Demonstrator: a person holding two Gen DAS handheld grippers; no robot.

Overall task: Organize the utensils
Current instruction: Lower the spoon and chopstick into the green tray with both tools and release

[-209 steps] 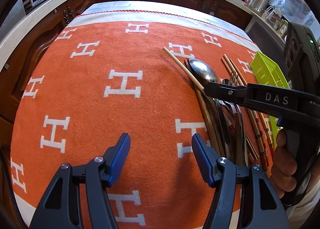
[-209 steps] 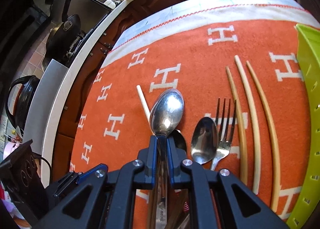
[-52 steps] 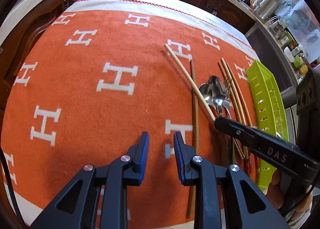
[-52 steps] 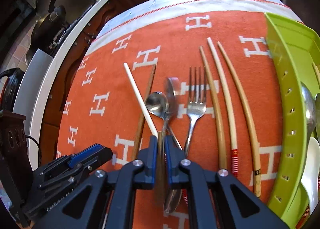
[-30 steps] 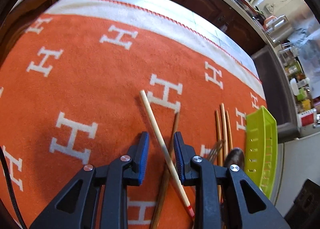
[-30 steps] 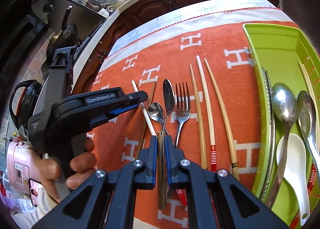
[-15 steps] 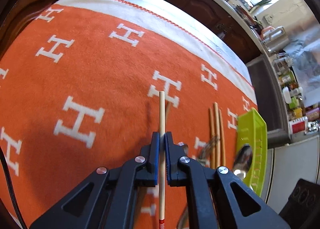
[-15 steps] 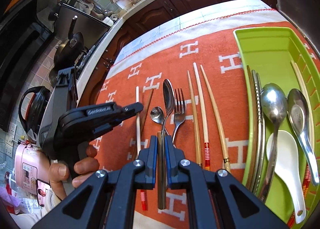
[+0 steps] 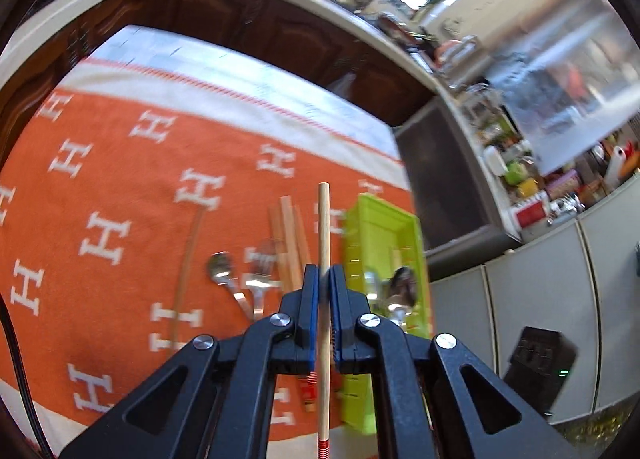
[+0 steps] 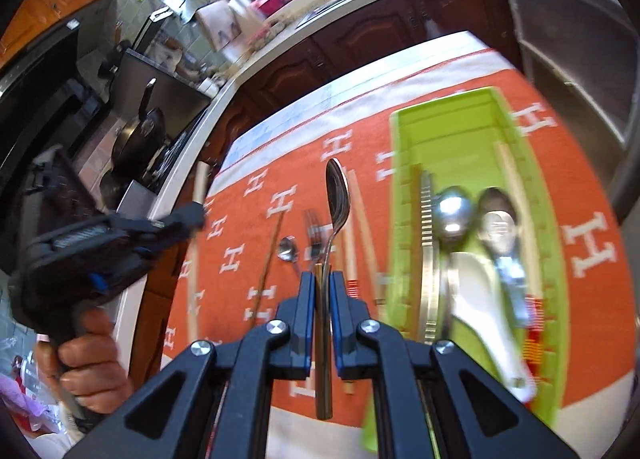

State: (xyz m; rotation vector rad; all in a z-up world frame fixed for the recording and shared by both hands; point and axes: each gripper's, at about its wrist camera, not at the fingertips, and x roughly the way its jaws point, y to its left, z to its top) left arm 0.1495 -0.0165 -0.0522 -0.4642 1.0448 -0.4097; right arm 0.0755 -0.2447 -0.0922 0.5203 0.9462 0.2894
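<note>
Left wrist: chopstick [image 9: 323, 243] clamped upright between left gripper [image 9: 324, 279] jaws | right wrist: right gripper [image 10: 322, 283] pinches spoon [image 10: 335, 203] handle, beside green tray [image 10: 400, 187].

Left of the small spoon [image 9: 218, 267] and dark chopstick [image 9: 188, 259], the orange cloth [image 9: 120, 163] lies bare; the green tray [image 10: 452, 135] is bare at its far end only.
</note>
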